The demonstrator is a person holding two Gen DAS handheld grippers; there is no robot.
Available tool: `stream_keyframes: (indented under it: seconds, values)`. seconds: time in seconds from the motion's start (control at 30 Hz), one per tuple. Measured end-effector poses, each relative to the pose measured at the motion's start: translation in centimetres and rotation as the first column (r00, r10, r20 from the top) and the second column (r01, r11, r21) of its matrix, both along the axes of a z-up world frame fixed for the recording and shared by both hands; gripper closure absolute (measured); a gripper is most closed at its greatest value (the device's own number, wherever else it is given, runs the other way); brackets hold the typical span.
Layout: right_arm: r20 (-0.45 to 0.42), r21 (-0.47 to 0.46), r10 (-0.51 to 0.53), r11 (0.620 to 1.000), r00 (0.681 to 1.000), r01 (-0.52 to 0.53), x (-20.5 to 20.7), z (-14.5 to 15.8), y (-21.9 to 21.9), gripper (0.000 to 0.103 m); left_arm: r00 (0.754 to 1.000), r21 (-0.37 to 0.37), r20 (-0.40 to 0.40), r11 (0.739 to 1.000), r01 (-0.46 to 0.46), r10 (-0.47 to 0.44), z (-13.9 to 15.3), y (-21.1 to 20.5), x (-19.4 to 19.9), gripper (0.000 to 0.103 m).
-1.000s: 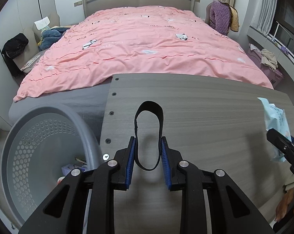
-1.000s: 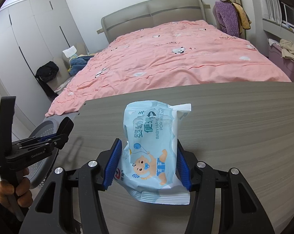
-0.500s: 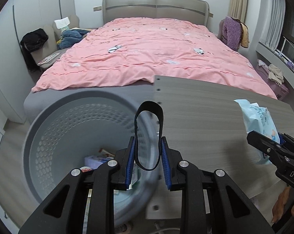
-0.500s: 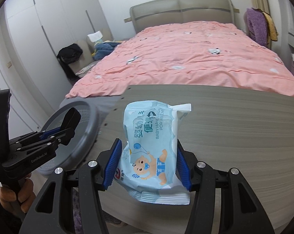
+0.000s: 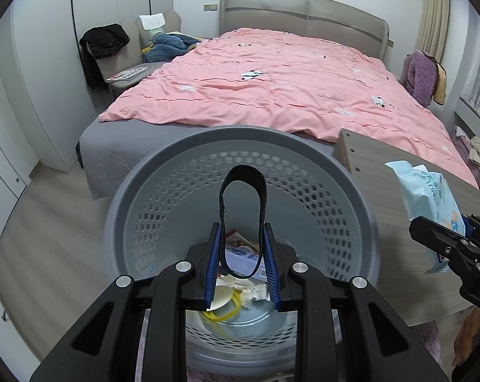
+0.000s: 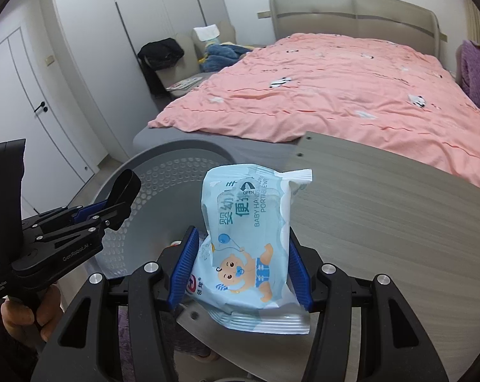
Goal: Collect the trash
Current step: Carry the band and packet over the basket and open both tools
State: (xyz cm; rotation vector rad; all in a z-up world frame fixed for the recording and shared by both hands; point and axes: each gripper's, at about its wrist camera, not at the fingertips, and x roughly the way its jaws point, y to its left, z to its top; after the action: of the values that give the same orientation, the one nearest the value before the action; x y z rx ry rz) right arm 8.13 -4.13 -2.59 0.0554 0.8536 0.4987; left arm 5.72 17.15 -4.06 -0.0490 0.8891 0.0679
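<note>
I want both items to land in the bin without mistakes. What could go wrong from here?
1. The black elastic loop stands springy between the left gripper fingers; on release it may cling to a pad.
2. The light blue baby wipes pack in the right gripper sits over the grey wooden table edge, not the grey perforated plastic bin; released now, it could miss.

We find the left tongs (image 5: pixel 241 264) clamped on a black loop band (image 5: pixel 243 203) above the grey perforated basket (image 5: pixel 138 197), which holds paper scraps (image 5: pixel 249 293), beside the table (image 5: pixel 392 197).
</note>
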Motion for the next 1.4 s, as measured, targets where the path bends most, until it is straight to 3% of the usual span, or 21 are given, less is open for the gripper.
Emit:
stream_keyframes:
  seconds: [0.4,0.83,0.93,1.07,1.23,1.4]
  values:
    - [-0.006,-0.018,0.088,0.996,0.996,-0.088,2.7,-0.3,4.9,0.05,0.999,0.0,-0.007,0.999,-0.046,0.046,-0.4,2.9,1.5,0.078]
    - [-0.025,-0.025,0.109,0.994,0.994,-0.11,3.8,-0.7,6.1,0.049,0.999,-0.003,-0.008,0.999,-0.052,0.052,-0.7,3.3,2.2,0.078]
    - [-0.017,-0.024,0.112,0.993,0.994,-0.113,3.7,-0.6,6.3,0.048,0.998,-0.001,-0.002,0.998,-0.058,0.058,-0.4,3.4,2.1,0.067]
    - [0.003,-0.014,0.105,0.994,0.994,-0.105,3.4,-0.1,6.2,0.024,0.998,0.018,0.01,0.998,-0.067,0.067,-0.1,3.5,1.8,0.049]
    - [0.003,-0.01,0.101,0.995,0.995,-0.1,3.3,0.1,6.0,0.024,0.997,0.022,0.018,0.996,-0.082,0.081,0.2,3.7,1.4,0.037]
    - [0.008,-0.016,0.1,0.995,0.995,-0.1,3.0,0.2,6.1,0.024,0.996,0.02,0.019,0.995,-0.093,0.092,0.3,3.8,1.0,0.034]
